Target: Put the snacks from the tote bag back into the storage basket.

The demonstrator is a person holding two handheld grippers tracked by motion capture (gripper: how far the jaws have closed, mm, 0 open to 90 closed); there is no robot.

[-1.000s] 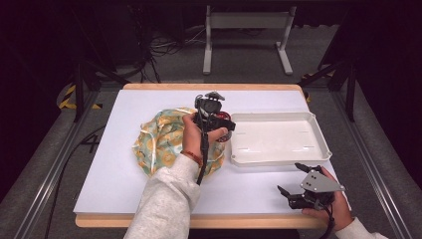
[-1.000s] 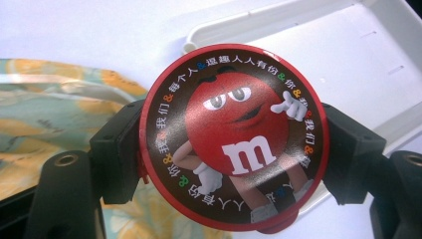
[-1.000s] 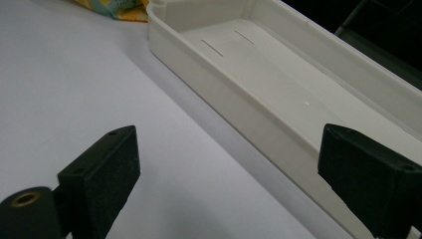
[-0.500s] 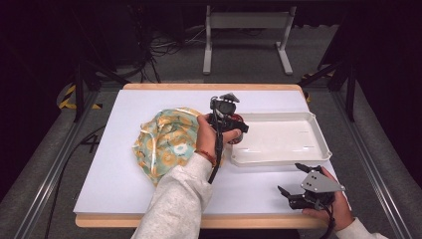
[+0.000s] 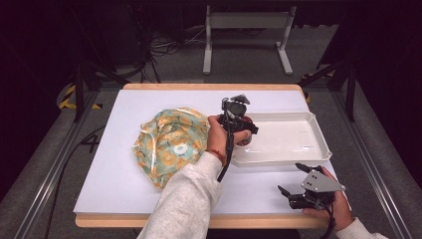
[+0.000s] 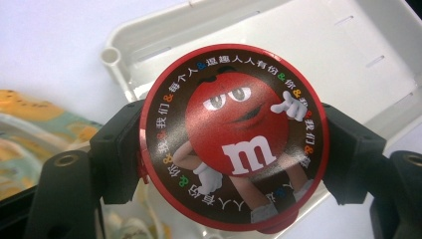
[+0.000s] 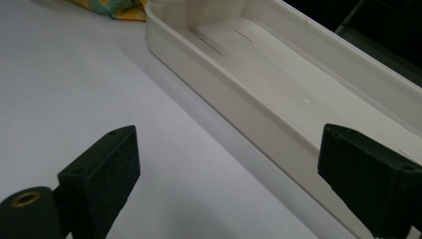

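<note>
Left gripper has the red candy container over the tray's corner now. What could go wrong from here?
1. The left gripper pinches the round red candy container only at its curved sides, so it could slip or twist out.
2. It hangs over the white tray's corner and rim, not the middle; released now, it might catch the rim and tip onto the table.
3. The patterned bag lies close beside the tray; the forearm may drag it.

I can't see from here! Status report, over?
Left gripper shut on red candy tin, over white tray's left end. Right gripper open, idle. Nothing in the way.
</note>
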